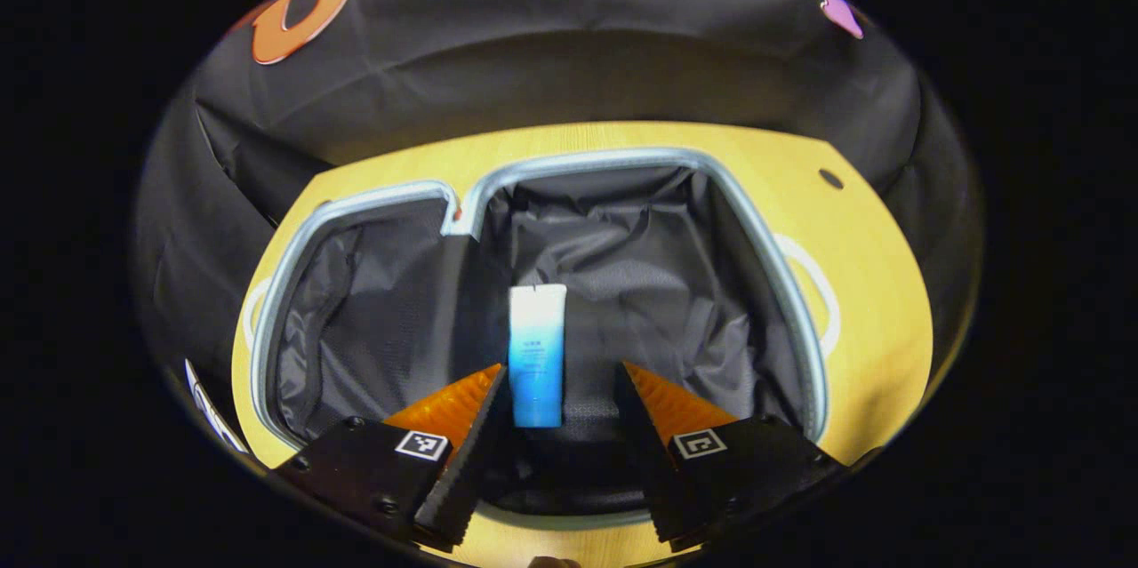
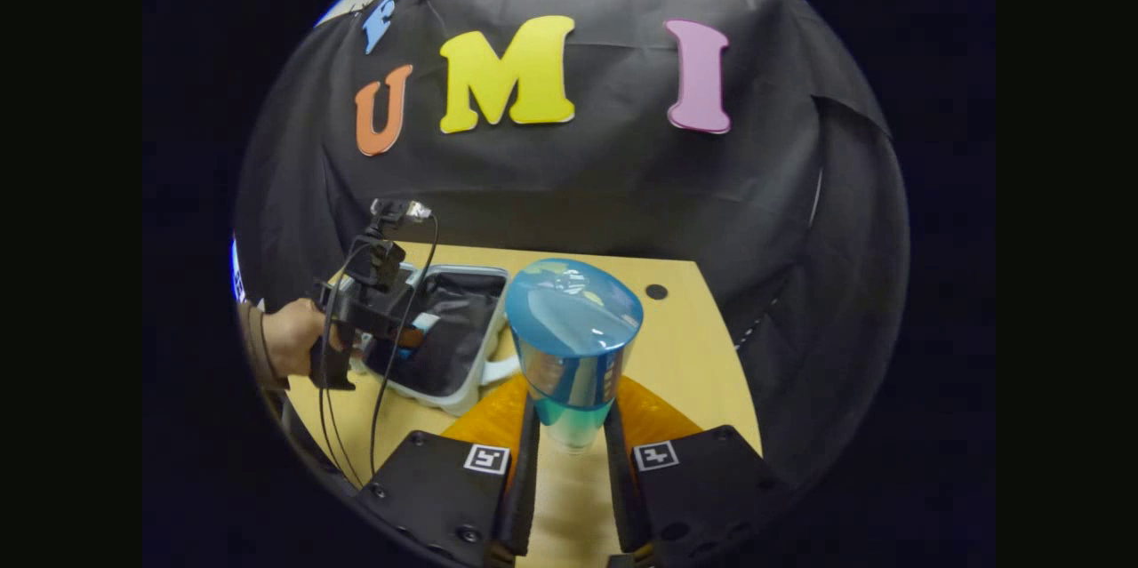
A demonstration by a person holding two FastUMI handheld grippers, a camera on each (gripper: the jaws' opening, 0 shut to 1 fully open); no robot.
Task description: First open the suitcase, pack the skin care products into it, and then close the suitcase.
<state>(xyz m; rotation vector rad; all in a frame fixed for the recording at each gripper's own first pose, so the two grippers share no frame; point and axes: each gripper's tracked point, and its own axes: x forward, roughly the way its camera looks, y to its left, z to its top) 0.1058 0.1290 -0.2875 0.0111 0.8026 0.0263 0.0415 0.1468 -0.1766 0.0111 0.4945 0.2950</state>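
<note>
The suitcase lies open on the table, its dark lining showing inside a pale rim. A white-to-blue tube lies in its nearer half. My left gripper stands open around the tube's lower end, with a clear gap on the right side. In the right gripper view, my right gripper is shut on a bottle with a blue cap and a clear teal body, held upright above the table. Further left, the suitcase lies under the left gripper, which a hand holds.
The wooden table has bare strips around the suitcase and a small round hole at its far right. A white handle sticks out on the suitcase's right side. Black cloth closes off the back and sides. Cables hang from the left gripper.
</note>
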